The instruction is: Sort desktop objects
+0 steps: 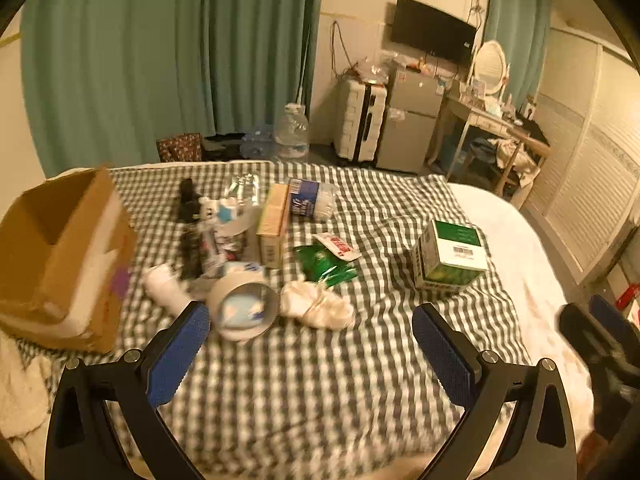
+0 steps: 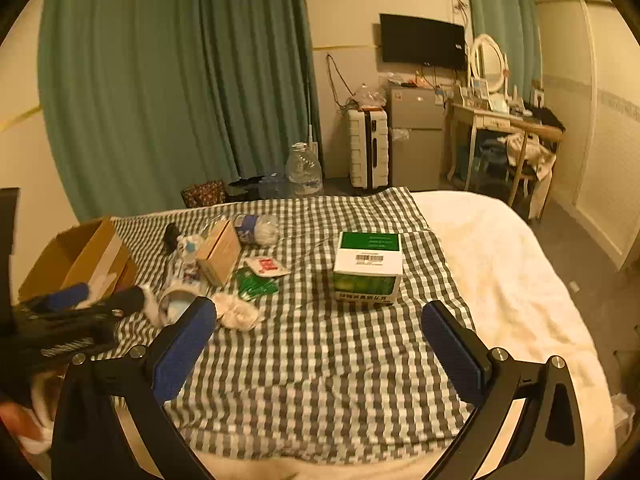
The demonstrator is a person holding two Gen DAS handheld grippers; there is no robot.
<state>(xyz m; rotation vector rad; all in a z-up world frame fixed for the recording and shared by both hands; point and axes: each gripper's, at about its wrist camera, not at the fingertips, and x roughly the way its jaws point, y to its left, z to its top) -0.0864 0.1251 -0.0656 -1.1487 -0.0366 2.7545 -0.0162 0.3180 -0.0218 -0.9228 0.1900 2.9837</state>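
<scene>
Checked cloth (image 2: 320,360), cardboard box (image 1: 60,248) beside clutter, green carton (image 2: 368,266) apart

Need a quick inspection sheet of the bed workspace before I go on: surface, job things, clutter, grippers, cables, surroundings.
Surface: checked cloth over a white bed, wrinkled.
Job's things: cardboard box open at left; green carton standing alone; tape roll, lying bottle, green packet.
Clutter: crumpled white tissue.
Grippers: left gripper open, empty; right gripper open, empty.
Cables: wires on far wall.
Surroundings: curtains, television, fridge, suitcase.
</scene>
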